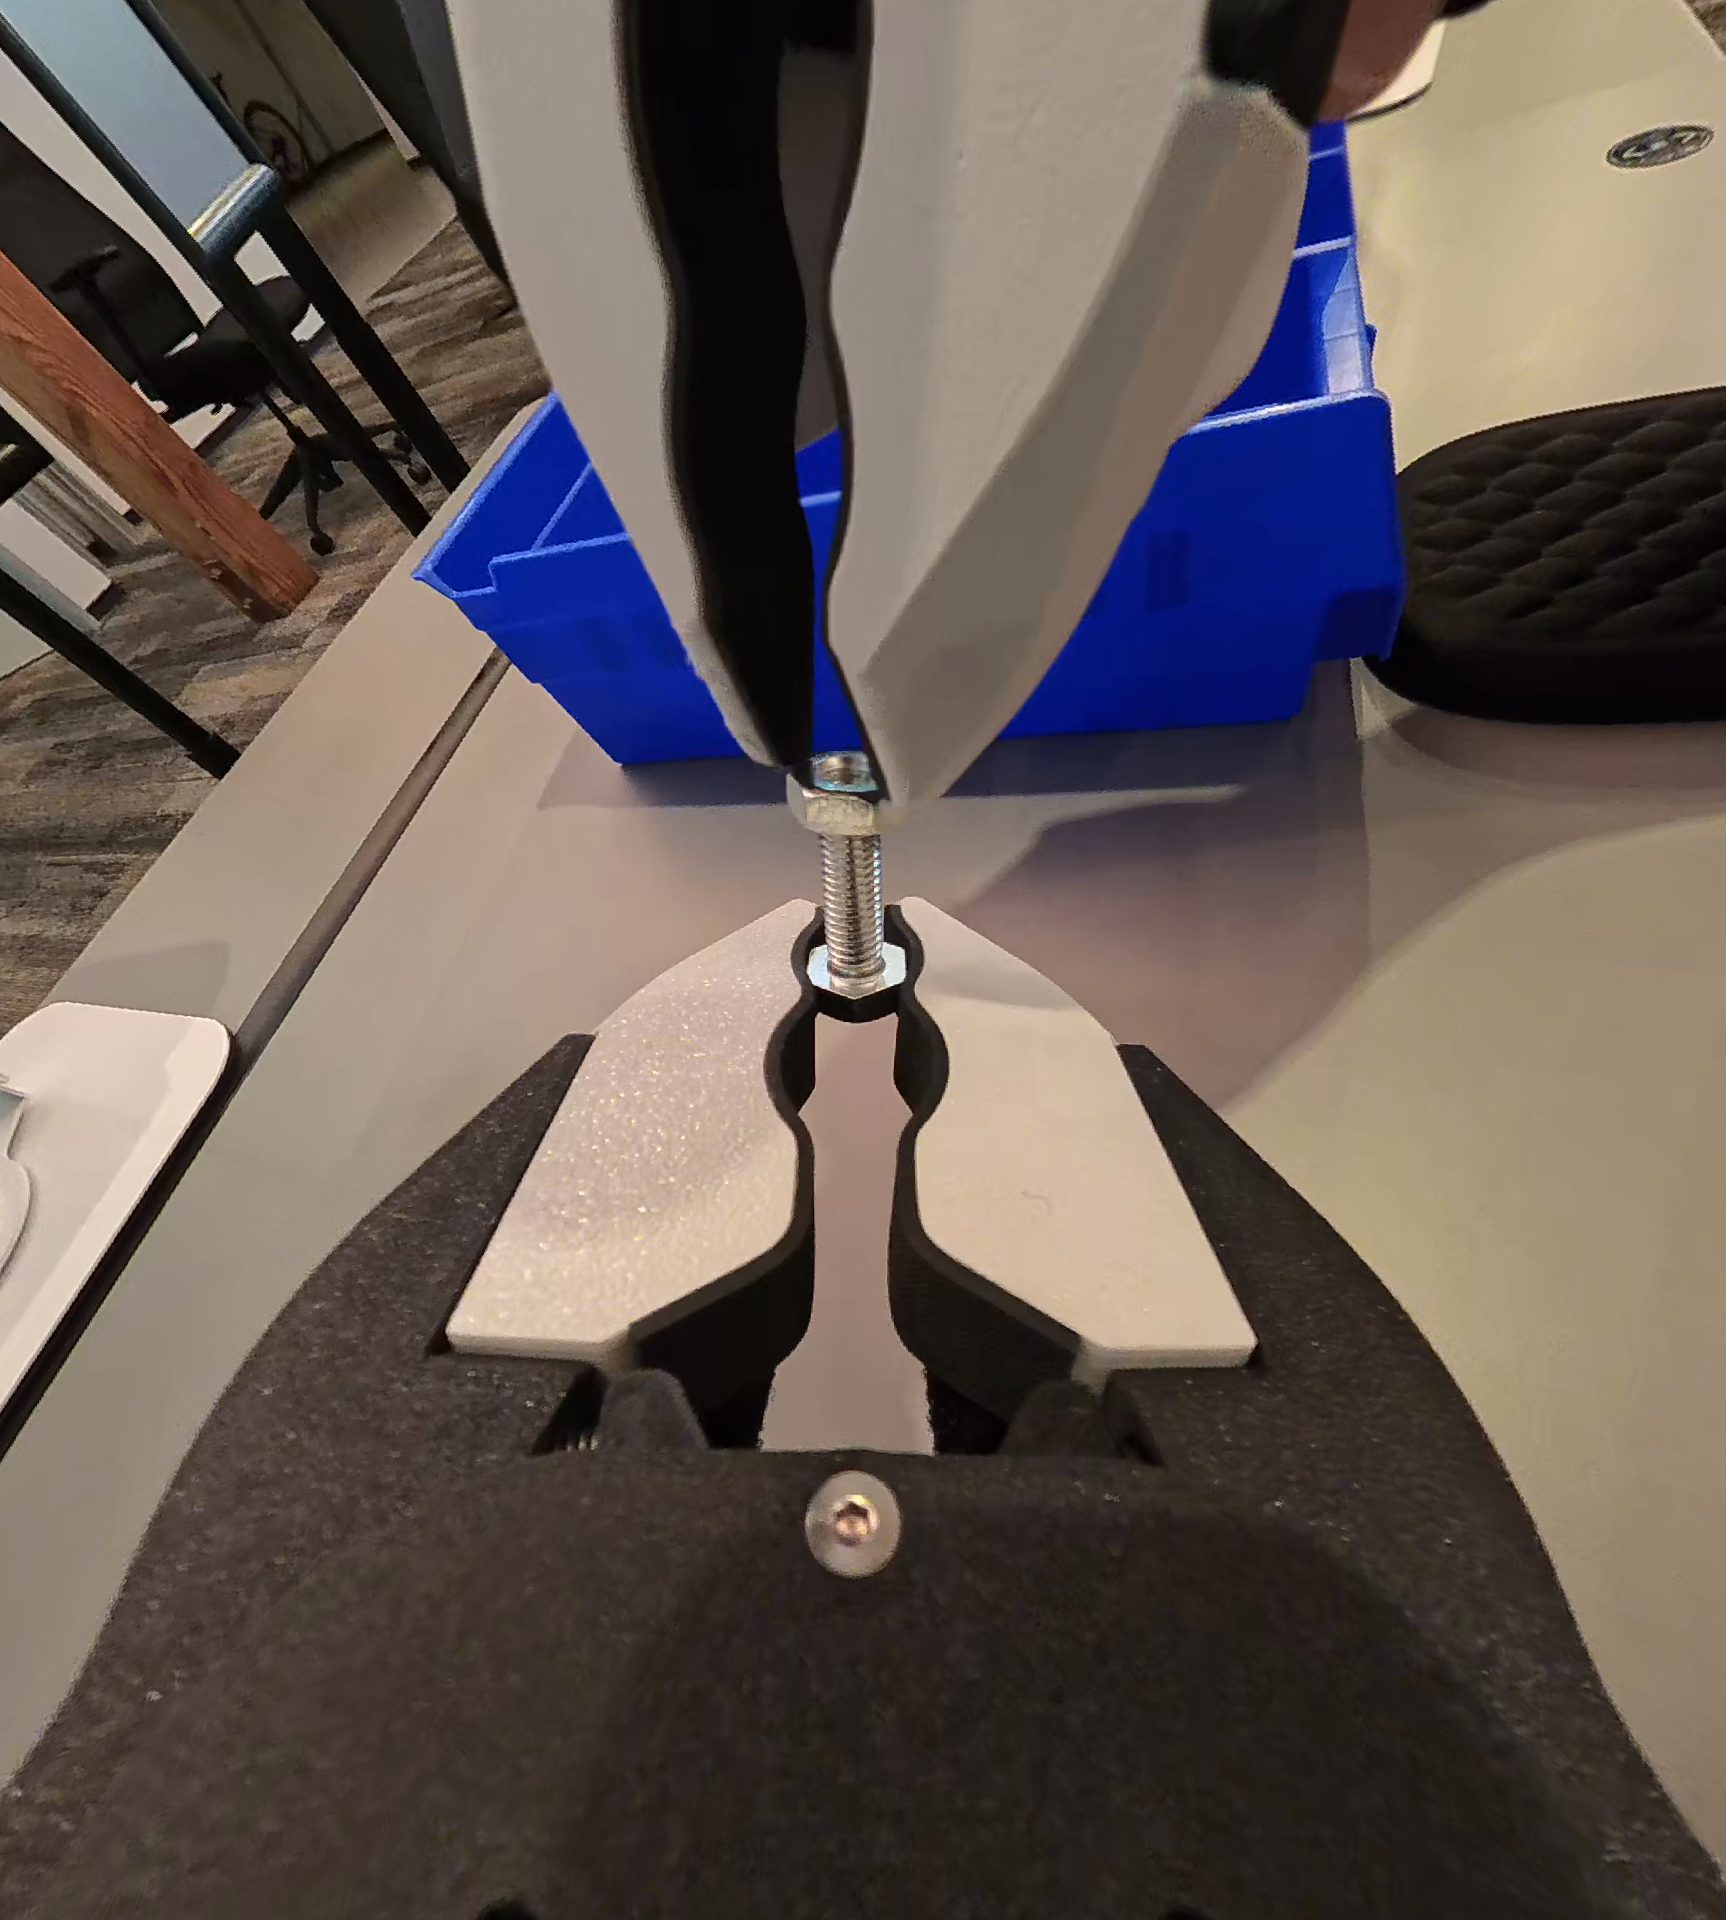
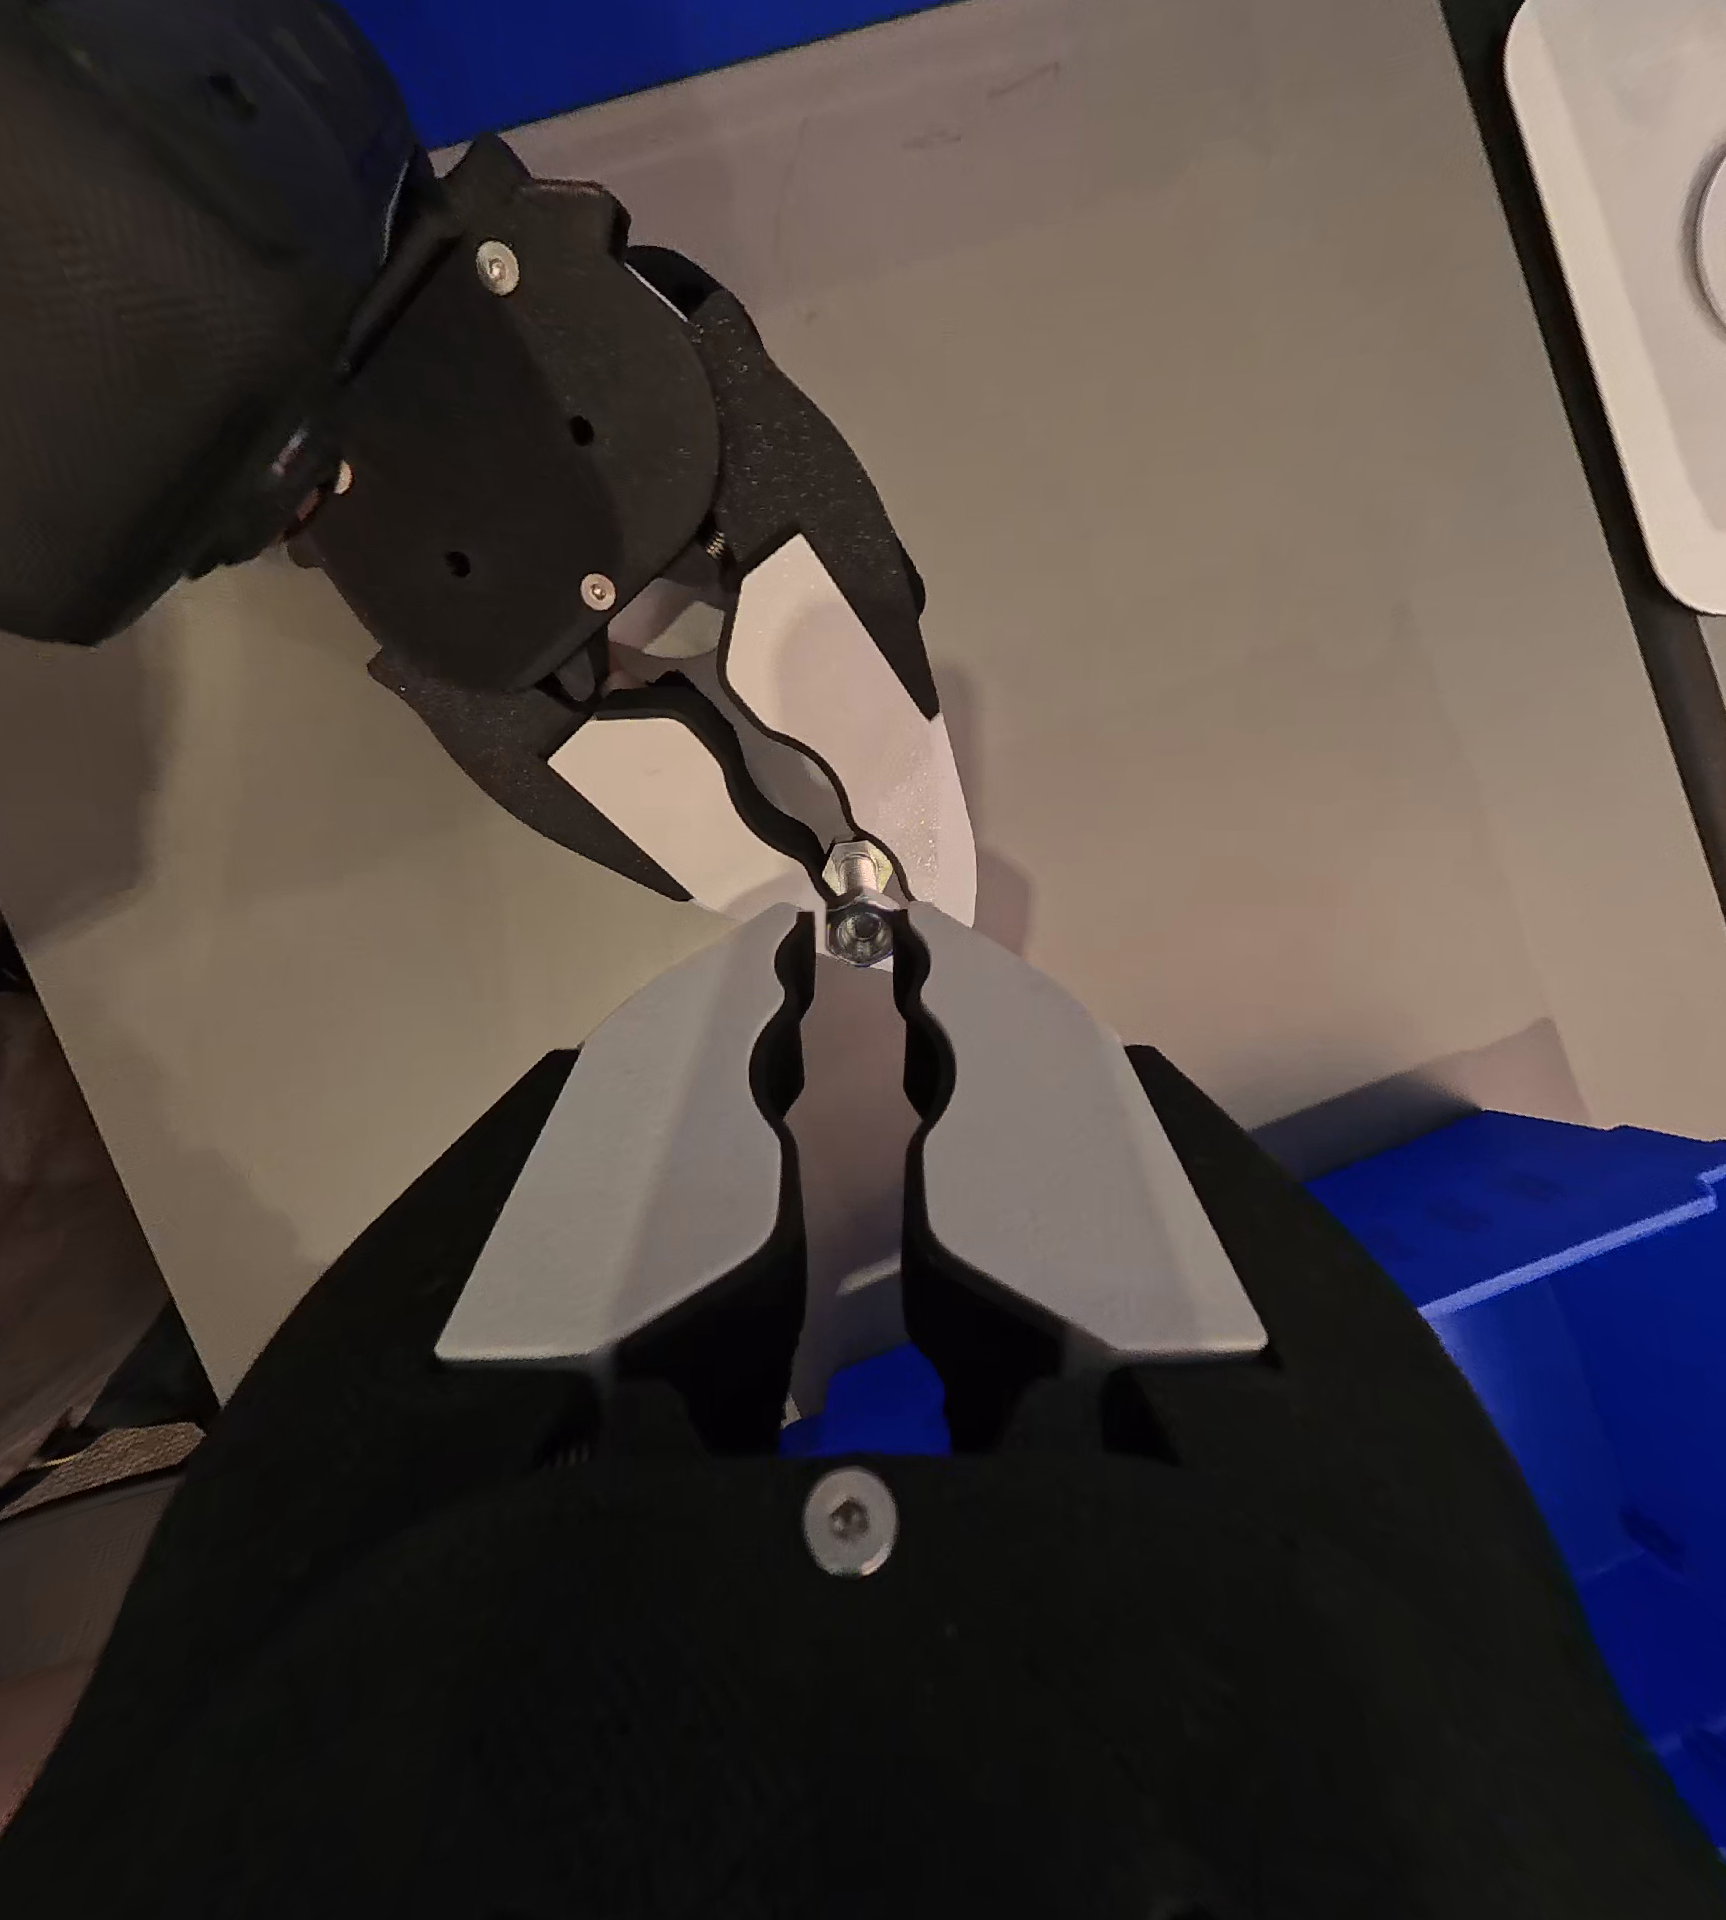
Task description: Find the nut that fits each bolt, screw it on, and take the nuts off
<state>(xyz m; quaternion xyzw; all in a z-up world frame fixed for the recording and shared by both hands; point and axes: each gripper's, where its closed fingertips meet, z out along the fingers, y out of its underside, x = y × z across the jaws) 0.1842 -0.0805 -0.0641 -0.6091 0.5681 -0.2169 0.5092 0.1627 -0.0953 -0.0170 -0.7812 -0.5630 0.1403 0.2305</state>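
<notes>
We see a grey worktop (image 1: 1461,1143) carrying a blue bin (image 1: 1202,540) toward its far side, with a black mesh pad (image 1: 1607,561) just beside the bin's right end and a white plate (image 1: 111,1122) at the left edge. Above the bare middle of the worktop, clear of its surface, our left gripper (image 1: 854,971) is closed tight on the hex head of a silver bolt (image 1: 843,894), whose threaded shank stands upright. Our right gripper (image 2: 861,928) comes down from above, its tips pinched on a silver nut (image 1: 835,800) sitting at the top end of the shank. How far the nut is threaded on, we cannot tell.
</notes>
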